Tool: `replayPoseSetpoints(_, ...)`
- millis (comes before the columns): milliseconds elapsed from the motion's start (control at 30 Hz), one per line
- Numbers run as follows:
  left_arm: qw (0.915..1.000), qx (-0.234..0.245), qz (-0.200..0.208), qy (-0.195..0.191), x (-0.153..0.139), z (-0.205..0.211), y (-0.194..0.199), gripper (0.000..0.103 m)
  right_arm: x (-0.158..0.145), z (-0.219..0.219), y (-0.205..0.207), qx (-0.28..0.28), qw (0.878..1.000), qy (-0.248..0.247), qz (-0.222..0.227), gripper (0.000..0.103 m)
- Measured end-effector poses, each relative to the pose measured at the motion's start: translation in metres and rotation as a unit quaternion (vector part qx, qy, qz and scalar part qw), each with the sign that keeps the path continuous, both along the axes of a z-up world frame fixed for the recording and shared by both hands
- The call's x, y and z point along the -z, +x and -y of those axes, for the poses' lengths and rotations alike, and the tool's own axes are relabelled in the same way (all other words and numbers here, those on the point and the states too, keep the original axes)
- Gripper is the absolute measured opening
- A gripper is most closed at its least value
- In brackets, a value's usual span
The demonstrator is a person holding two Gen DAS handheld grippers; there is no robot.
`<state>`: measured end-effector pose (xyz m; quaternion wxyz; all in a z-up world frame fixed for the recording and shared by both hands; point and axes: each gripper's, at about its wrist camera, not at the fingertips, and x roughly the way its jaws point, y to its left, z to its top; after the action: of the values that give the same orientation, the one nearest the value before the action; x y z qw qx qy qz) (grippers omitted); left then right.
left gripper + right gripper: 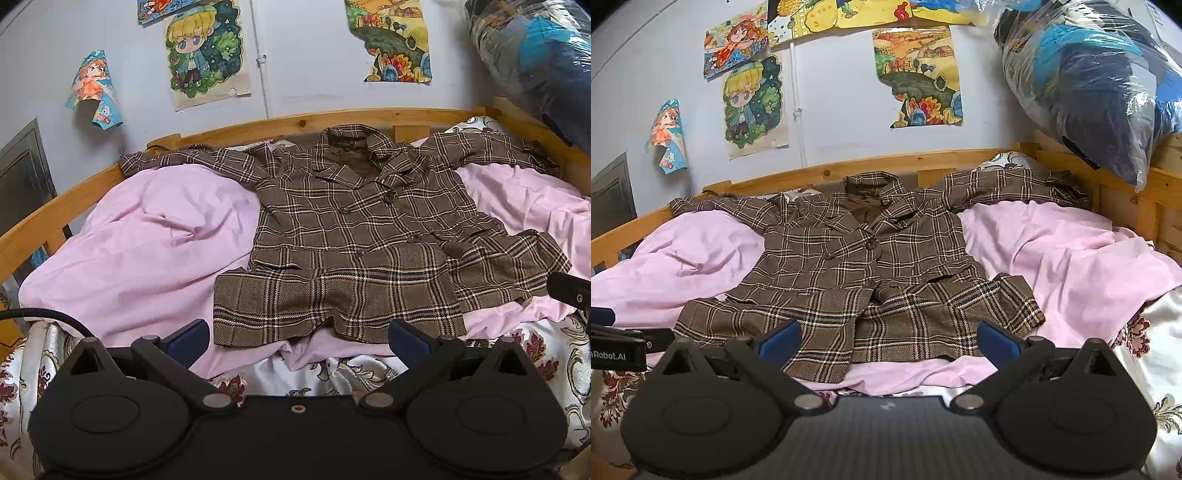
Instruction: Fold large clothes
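Plaid coat [354,236] spread flat on pink sheet [155,236], hem just beyond left gripper [299,338] and right gripper [888,338]; both wide open, empty. Bare sheet either side.

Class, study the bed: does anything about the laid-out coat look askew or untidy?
Yes. The plaid coat lies spread on the pink sheet, but its lower front panels gape and overlap crookedly at the hem, and the sheet beneath is rumpled rather than smooth.

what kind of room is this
Most likely a bedroom, perhaps a child's: a wooden bed frame holds a pink sheet with a plaid coat spread on it, and cartoon drawings are stuck on the wall.
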<state>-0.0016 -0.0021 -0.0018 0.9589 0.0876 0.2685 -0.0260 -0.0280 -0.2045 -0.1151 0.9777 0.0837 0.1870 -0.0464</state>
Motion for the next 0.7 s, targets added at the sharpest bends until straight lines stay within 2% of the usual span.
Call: replayPoseSetpoints(700, 1.0, 0.0, 0.0, 0.0, 0.0013, 0.0007, 0.0004, 0.102, 0.0, -0.0006, 0.0004, 0.002, 1.0, -0.001, -0.003, 0.103)
